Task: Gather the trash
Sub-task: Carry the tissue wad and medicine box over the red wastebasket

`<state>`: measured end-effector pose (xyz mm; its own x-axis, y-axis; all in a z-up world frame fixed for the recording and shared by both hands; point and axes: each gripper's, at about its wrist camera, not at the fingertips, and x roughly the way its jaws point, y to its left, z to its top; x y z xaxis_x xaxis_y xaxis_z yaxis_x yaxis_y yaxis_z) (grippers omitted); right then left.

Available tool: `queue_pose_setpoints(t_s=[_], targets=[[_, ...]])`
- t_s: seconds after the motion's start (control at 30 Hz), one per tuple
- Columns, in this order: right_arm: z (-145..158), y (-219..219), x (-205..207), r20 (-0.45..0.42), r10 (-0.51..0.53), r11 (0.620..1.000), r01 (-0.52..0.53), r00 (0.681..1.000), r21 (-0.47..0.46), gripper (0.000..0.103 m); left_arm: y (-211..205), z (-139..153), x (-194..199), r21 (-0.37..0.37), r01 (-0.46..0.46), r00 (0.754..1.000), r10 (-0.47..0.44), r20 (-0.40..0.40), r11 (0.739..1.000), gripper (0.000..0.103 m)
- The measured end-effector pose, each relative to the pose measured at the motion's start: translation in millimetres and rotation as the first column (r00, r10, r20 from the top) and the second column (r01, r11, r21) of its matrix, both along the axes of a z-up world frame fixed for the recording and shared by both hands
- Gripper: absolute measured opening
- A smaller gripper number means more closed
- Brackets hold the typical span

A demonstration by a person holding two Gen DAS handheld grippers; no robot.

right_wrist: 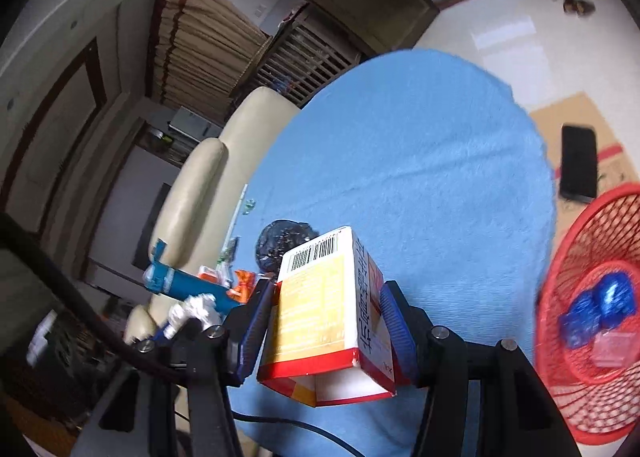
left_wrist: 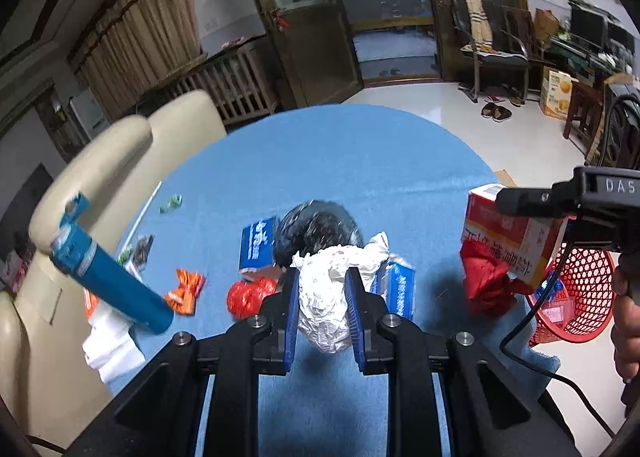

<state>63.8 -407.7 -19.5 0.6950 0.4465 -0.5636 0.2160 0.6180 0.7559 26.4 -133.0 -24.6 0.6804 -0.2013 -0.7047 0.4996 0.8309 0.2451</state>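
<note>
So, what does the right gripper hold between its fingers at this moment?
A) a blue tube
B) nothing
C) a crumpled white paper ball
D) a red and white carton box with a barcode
D: in the right wrist view the right gripper is shut on the red and white carton box, whose barcode faces the camera.

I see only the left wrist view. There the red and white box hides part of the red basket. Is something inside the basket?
Observer: Yes. The right wrist view shows crumpled blue wrappers lying in the red basket.
Operator: Does the right gripper hold the box from both sides?
Observer: Yes. The right gripper has one blue pad on each side of the red and white box.
Operator: Is anything near the basket that I should avoid?
Observer: A black phone lies on flat cardboard just beyond the basket.
</note>
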Motion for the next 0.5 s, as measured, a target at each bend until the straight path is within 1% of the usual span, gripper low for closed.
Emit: queue_pose_setpoints(t_s=[0.17, 0.23, 0.3, 0.33, 0.37, 0.43, 0.47, 0.5], targets=[[-15, 0, 10, -0.014, -0.019, 0.998, 0.02, 1.0, 0.065, 0.06, 19, -5, 8, -0.04, -0.042, 0.998, 0.04, -0.052, 0.998, 0.023], [-15, 1, 11, 0.0, -0.02, 0.995, 0.02, 1.0, 0.093, 0.06, 23, -5, 8, -0.049, -0.051, 0.997, 0.048, -0.055, 0.997, 0.023], [-10, 2, 10, 0.026, -0.02, 0.995, 0.017, 0.999, 0.094, 0.06, 25, -4, 8, -0.064, -0.051, 0.997, 0.046, -0.065, 0.997, 0.023], [-6, 2, 9, 0.048, -0.017, 0.994, 0.011, 0.999, 0.109, 0.06, 26, -4, 8, -0.074, -0.048, 0.996, 0.042, -0.072, 0.996, 0.023], [-2, 2, 8, 0.091, -0.011, 0.99, -0.003, 0.996, 0.144, 0.06, 26, -3, 7, -0.083, -0.045, 0.996, 0.038, -0.076, 0.996, 0.023], [8, 3, 2, 0.206, -0.001, 0.975, -0.045, 0.979, 0.217, 0.06, 27, -2, 6, -0.093, -0.041, 0.997, 0.034, -0.074, 0.995, 0.023], [14, 4, -1, 0.257, 0.007, 0.971, -0.068, 0.966, 0.229, 0.059, 28, -2, 6, -0.094, -0.042, 0.997, 0.035, -0.075, 0.995, 0.023], [21, 7, -1, 0.268, 0.018, 0.979, -0.071, 0.963, 0.192, 0.059, 28, -2, 7, -0.095, -0.045, 0.996, 0.038, -0.077, 0.994, 0.023]])
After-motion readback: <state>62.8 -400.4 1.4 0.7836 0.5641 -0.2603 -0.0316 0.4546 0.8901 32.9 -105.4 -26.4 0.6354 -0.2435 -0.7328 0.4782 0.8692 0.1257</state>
